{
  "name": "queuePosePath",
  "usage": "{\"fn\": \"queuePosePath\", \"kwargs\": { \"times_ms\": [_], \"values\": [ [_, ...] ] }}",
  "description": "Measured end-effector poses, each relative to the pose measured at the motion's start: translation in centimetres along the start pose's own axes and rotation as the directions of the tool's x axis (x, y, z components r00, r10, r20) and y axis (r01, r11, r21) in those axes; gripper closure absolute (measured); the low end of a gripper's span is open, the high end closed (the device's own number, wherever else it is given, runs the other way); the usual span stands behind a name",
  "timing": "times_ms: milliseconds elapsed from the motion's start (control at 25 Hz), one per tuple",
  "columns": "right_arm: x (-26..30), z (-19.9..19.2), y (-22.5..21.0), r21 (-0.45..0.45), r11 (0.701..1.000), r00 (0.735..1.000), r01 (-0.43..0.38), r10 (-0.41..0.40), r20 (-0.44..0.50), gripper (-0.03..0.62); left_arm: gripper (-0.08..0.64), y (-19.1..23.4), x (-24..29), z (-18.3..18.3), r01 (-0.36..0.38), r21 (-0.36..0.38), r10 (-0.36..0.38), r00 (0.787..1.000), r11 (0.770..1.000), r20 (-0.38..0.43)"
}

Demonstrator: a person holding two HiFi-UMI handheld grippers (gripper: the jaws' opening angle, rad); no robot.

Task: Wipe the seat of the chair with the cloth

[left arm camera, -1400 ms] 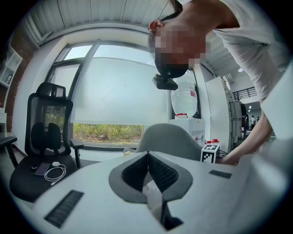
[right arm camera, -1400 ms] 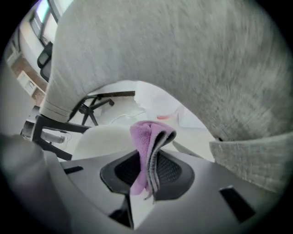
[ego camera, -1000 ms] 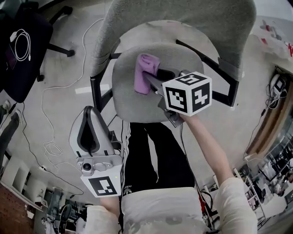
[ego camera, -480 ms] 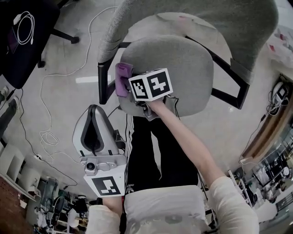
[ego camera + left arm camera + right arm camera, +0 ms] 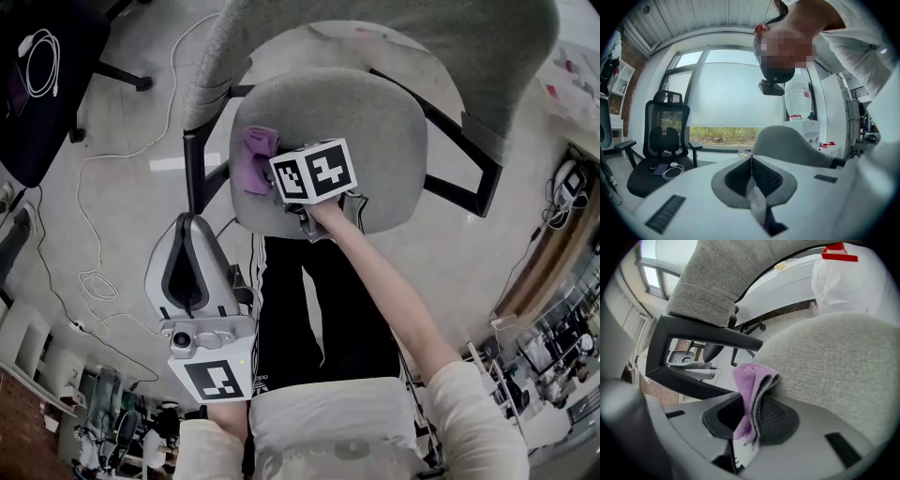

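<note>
Right gripper (image 5: 750, 416) clamps the folded purple cloth (image 5: 752, 380); cloth tip rests on the grey seat (image 5: 834, 357) at its left rim in the head view, beside the black armrest (image 5: 693, 333); left gripper (image 5: 751, 164) idle at lower left, jaws pressed together on nothing; to wipe well I'd press flatter and run overlapping strokes toward the right rim; the coarse weave probably drags; pale floor (image 5: 122, 141) with a loose cable (image 5: 89, 202); big window (image 5: 731, 108) beyond.
</note>
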State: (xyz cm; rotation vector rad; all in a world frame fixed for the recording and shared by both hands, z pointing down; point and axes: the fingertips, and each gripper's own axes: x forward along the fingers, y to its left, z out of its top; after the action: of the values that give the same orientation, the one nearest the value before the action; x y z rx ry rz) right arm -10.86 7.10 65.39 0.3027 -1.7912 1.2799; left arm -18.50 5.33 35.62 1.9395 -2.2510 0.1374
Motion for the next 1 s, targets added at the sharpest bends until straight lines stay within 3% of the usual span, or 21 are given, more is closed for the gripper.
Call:
{"fn": "queuePosePath", "kwargs": {
  "times_ms": [200,640,840,1000],
  "values": [
    [-2.4,-0.8,-3.0,0.054,0.998,1.000,0.014,-0.015,0.023,0.503,0.547,-1.6,1.1,0.5,0.051,0.010,-0.051,0.999,0.999,0.009],
    [-9.3,-3.0,-11.2,0.079,0.985,0.986,0.151,-0.156,0.057,0.503,0.547,-4.9,3.2,1.1,0.159,0.027,-0.160,0.987,0.987,0.012],
    [-12.4,-3.8,-14.5,0.047,0.968,0.967,0.247,-0.249,0.054,0.503,0.548,-6.4,3.7,1.2,0.200,0.032,-0.200,0.980,0.979,0.010],
    [-15.2,-4.7,-17.6,0.022,0.931,0.930,0.365,-0.366,0.023,0.503,0.546,-7.4,4.2,1.5,0.229,0.038,-0.229,0.973,0.973,0.012]
  ]
}}
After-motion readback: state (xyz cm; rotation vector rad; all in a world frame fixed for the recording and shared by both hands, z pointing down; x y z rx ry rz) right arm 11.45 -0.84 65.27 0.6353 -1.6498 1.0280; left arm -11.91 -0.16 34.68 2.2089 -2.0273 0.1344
